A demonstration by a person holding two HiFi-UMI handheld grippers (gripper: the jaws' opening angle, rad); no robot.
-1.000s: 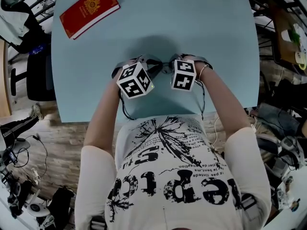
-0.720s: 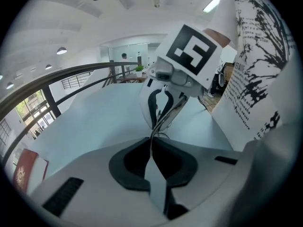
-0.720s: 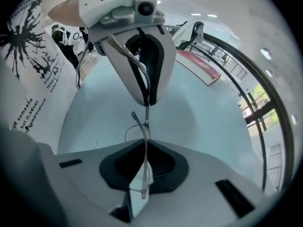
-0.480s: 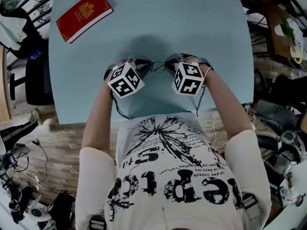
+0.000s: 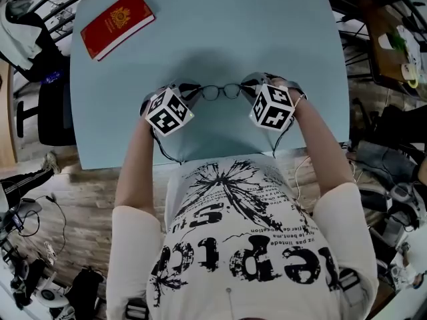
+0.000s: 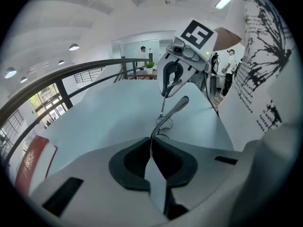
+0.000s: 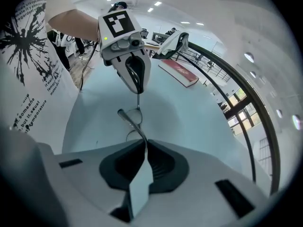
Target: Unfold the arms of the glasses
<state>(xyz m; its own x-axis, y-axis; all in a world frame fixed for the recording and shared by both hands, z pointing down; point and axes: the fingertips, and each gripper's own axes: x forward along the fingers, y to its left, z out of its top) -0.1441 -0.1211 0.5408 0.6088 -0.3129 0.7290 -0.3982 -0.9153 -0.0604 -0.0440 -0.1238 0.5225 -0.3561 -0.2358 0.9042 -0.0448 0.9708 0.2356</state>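
Centre frame, above bench (image 5: 267,19): left hand-held gripper (image 6: 150,148) and right hand-held gripper (image 7: 144,148) each clamp one side of glasses (image 5: 222,91).

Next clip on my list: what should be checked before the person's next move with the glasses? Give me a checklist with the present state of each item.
1. Left gripper clamped on the glasses: ok, its jaws pinch a thin metal part.
2. Right gripper clamped on the glasses: ok, the same at the other end.
3. Glasses spanning the gap between the grippers: ok, the head view shows both lenses there.
4. Both arms fully unfolded: cannot tell, the hinges are too small to read.
5. Glasses clear of the table: cannot tell.
6. Red book out of the way: ok, it lies at the far left corner, well apart.
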